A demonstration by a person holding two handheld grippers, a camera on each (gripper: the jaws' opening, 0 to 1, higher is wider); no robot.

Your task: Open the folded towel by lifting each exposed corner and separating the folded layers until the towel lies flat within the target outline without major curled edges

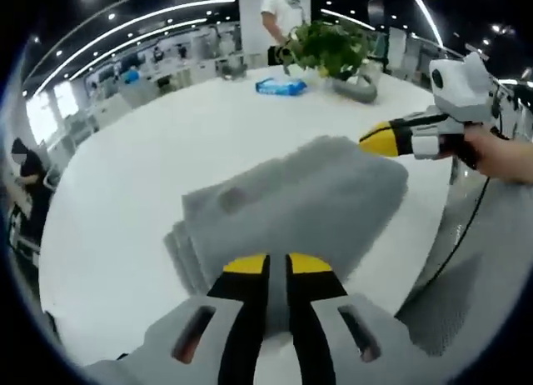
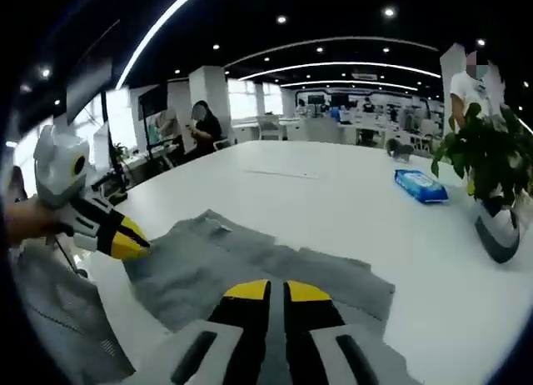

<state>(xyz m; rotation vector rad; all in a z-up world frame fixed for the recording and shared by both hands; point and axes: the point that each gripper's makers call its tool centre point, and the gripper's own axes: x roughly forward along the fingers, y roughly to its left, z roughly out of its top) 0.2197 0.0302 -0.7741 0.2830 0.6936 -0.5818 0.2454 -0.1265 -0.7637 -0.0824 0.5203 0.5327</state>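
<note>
**Observer:** Towel first. Where does it sit, and why are you holding it like that?

**Me:** Towel (image 1: 291, 210) lies on the white table (image 1: 125, 235), close to the near edge, well short of the potted plant (image 1: 329, 47) and the blue packet (image 1: 281, 87) at the far side. In the left gripper view my left gripper (image 1: 277, 264) has its jaws nearly pressed together, with grey cloth showing in the thin gap, so I judge it is pinching the near edge. My right gripper (image 1: 372, 138) comes in from the right and its yellow tip meets the towel's far right corner. Holding two points apart lets me draw the layers away from each other rather than drag the whole bundle.

**Observer:** And from the other side?

**Me:** In the right gripper view my right gripper (image 2: 277, 291) also has its jaws almost together over the cloth, with grey between them; I take that for a grip, though I cannot be sure. The left gripper (image 2: 133, 239) touches the towel's left edge there.

**Observer:** How does the towel look?

**Me:** Grey, soft and thick. In the left gripper view it is bunched, with stacked folds showing along its left side. In the right gripper view it spreads wider, with an uneven, stepped far edge. I see no target outline on the table, so I cannot judge its fit. It is not flat yet.
</note>
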